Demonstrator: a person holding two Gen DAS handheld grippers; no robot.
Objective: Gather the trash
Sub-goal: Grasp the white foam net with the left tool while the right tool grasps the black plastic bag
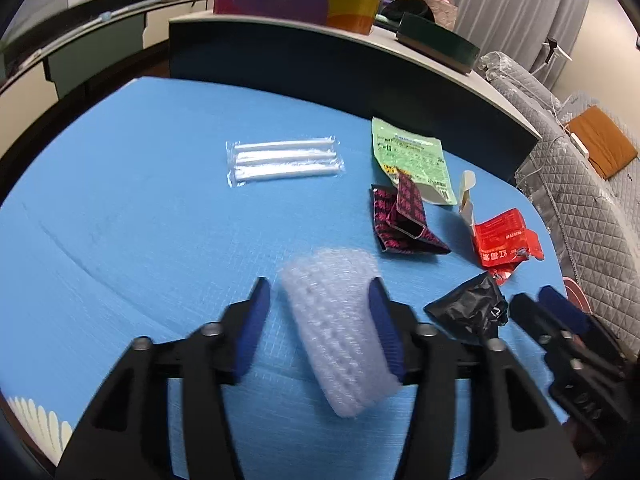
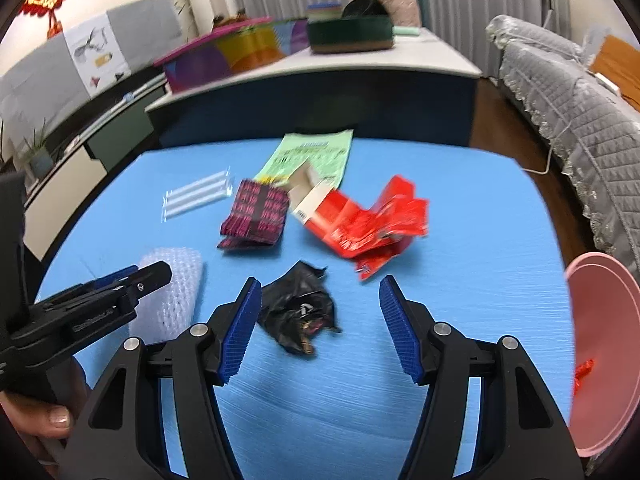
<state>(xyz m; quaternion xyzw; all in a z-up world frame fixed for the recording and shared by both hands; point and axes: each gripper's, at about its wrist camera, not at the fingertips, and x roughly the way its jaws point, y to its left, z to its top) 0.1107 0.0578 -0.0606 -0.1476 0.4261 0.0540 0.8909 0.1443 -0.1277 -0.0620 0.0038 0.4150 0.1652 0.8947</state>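
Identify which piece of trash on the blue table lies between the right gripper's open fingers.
The crumpled black plastic bag lies between the right gripper fingers; the red wrapper and dark patterned packet lie farther off.

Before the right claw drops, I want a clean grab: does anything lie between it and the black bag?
Nothing visible does. The black bag lies on bare blue mat just ahead of the open right claw. The red wrapper sits beyond it, the bubble wrap off to its left.

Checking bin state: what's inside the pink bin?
Only one red scrap shows inside the pink bin; most of its interior is cut off by the frame edge.
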